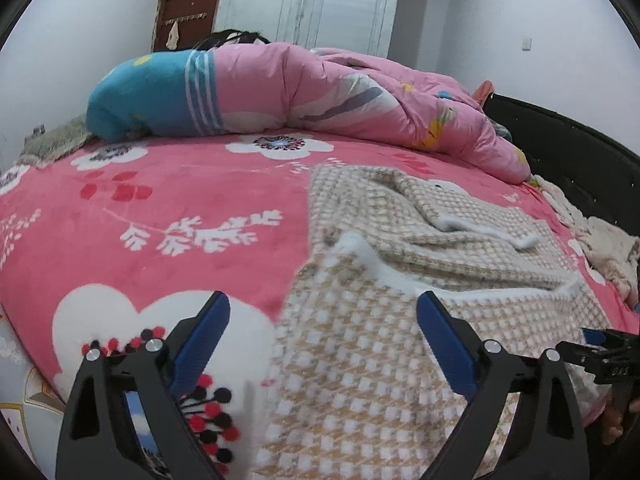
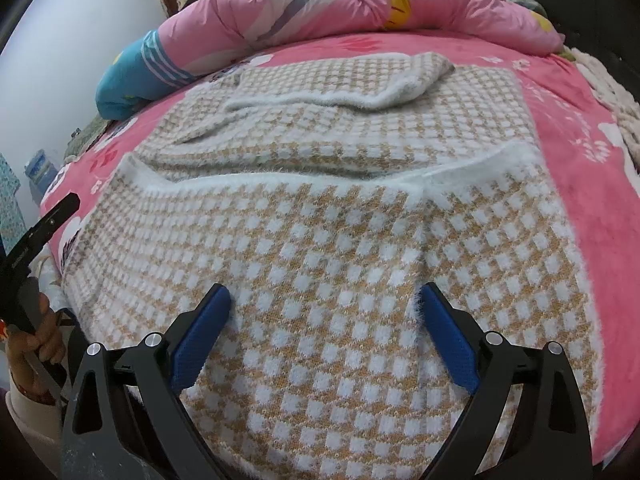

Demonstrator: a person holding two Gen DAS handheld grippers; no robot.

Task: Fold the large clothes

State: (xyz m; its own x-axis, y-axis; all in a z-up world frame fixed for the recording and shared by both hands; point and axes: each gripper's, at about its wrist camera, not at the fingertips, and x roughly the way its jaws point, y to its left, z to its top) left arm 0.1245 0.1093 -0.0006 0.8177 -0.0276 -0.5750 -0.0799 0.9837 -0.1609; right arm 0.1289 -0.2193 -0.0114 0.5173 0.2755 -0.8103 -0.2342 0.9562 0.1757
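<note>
Sweater (image 2: pixel 320 208) — a fuzzy checked knit in tan and white — lay spread on the pink floral bed cover (image 1: pixel 168 208), its near half flat toward the bed's front edge and a sleeve (image 2: pixel 344 80) already folded across the upper part in loose ridges. Beyond it a pink quilt (image 1: pixel 360 92) was heaped along the far side of the bed.

The left hand-held gripper (image 1: pixel 324 320) hung with its blue pads spread wide over the sweater's left border, part knit and part bed cover between them, nothing pinched. The right hand-held gripper (image 2: pixel 324 312) was likewise spread above the near hem area; fuzz brushed its right pad, yet no fabric was clamped.

Risks, as I judged them: the knit looked soft and stretchy, so a pinch on one layer only could drag the panel askew and undo the sleeve fold. A grab near the left border might also catch the plush bed cover beneath and lift both. Uneven pulls from the two sides would leave a crooked fold.

No containers were in view — nothing to hold or be held.
</note>
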